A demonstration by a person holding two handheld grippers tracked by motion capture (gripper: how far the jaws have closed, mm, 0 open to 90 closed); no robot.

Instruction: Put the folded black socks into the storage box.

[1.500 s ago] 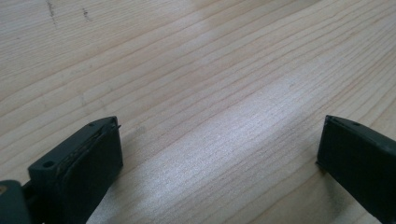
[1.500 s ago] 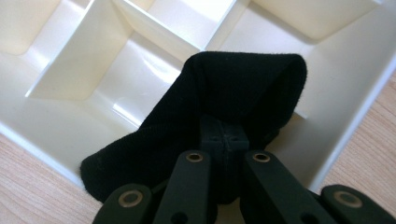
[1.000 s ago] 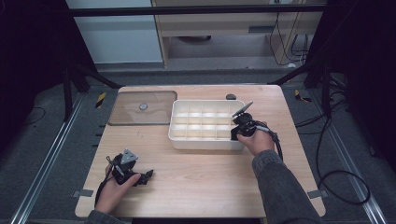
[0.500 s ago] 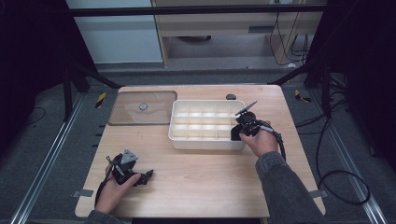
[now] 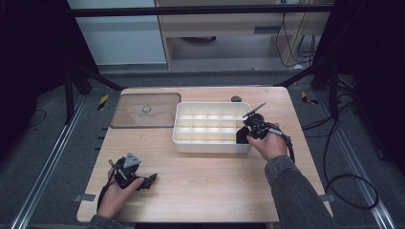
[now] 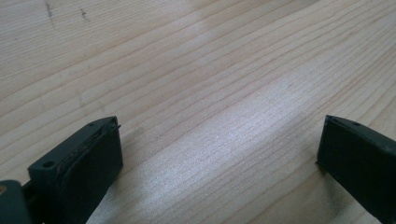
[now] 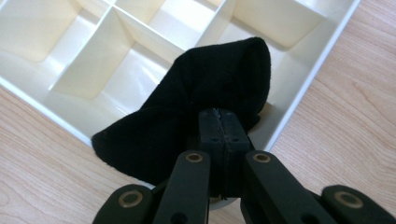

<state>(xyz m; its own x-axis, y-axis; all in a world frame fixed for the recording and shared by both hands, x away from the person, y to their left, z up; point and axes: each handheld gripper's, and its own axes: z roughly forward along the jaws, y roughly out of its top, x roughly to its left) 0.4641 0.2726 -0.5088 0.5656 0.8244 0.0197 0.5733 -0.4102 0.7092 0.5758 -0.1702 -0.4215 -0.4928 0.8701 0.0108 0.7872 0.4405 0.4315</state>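
- Right gripper (image 7: 219, 122): jaws pressed together on a fold of black cloth (image 7: 196, 116); in the high view it sits right of centre (image 5: 249, 130).
- Black cloth: draped over the near right corner of the white divided tray (image 7: 308, 74), partly inside a corner compartment, partly hanging over the rim onto the table side.
- Tray (image 5: 180, 138): centre of the high view; its right end wall lies just beside the right hand (image 5: 267, 143).
- Left gripper (image 6: 217, 154): jaws spread wide, nothing between them, bare wood beneath. In the high view it lies at lower left (image 5: 143, 180), well apart from the tray.
- Clear lid (image 5: 129, 117): flat at upper left, just beside the tray's left wall.
- Table (image 5: 210, 186): open wood along the bottom edge between both hands.
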